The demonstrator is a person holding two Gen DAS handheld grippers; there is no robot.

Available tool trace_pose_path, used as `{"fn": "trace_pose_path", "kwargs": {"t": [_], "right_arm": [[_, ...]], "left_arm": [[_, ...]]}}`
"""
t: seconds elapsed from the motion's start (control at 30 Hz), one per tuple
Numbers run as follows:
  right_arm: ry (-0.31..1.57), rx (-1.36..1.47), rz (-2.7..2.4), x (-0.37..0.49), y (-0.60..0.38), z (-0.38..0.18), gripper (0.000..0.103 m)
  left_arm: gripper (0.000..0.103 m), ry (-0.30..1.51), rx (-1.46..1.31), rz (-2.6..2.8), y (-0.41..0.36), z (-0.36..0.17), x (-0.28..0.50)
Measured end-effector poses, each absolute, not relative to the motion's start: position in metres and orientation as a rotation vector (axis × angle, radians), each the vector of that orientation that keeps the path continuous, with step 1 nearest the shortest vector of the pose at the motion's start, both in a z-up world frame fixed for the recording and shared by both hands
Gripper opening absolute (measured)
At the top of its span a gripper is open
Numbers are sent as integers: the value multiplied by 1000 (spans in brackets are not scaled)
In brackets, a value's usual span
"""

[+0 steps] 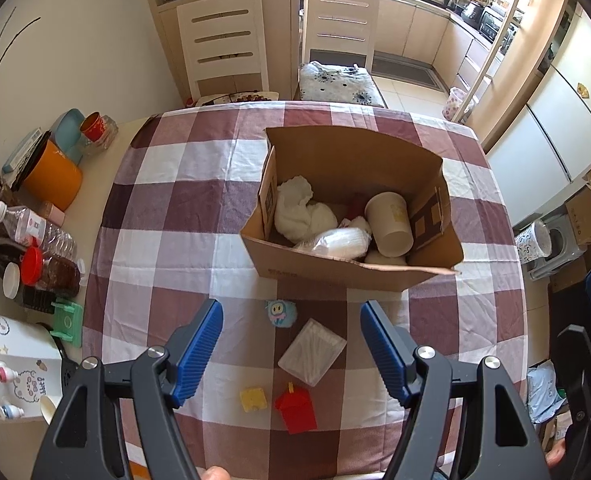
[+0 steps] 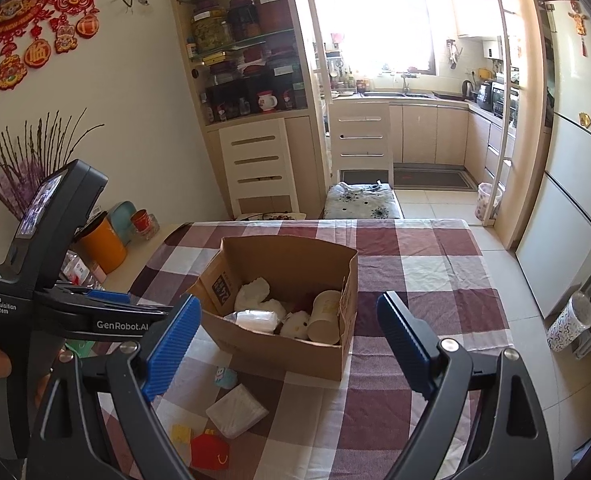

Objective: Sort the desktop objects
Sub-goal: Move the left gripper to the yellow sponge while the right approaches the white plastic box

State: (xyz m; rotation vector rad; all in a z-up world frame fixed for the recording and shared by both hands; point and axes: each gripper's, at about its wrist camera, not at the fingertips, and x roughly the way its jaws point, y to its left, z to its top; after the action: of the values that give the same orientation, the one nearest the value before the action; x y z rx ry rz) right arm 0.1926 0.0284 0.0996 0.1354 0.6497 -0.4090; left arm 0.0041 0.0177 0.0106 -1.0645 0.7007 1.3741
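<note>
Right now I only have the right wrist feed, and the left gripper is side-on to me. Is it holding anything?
Observer: No. The left gripper is open and empty, pointing down at the clear box.
Operator: What's hidden behind its body, at the table's left edge?
Observer: Bottles, among them a red-capped jar, and a green stand beside them.
Operator: The yellow piece is half hidden for me. Is it touching the red box?
Observer: No. The yellow piece lies flat beside the red box, with a narrow strip of cloth between them.
</note>
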Motion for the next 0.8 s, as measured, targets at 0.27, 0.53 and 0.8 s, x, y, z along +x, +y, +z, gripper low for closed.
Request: {"fn": "trace_pose_path", "kwargs": {"t": [0.27, 0.53, 0.8], "right_arm": [[675, 123, -377, 182, 39, 88, 91], [735, 90, -356, 171, 48, 58, 91], [909, 67, -333, 167, 52, -22, 91]], "left_arm": [[73, 728, -1082, 1369, -5, -6, 5], [73, 763, -1084, 1395, -30, -41, 3], [73, 785, -1111, 1390, -64, -120, -20]]}}
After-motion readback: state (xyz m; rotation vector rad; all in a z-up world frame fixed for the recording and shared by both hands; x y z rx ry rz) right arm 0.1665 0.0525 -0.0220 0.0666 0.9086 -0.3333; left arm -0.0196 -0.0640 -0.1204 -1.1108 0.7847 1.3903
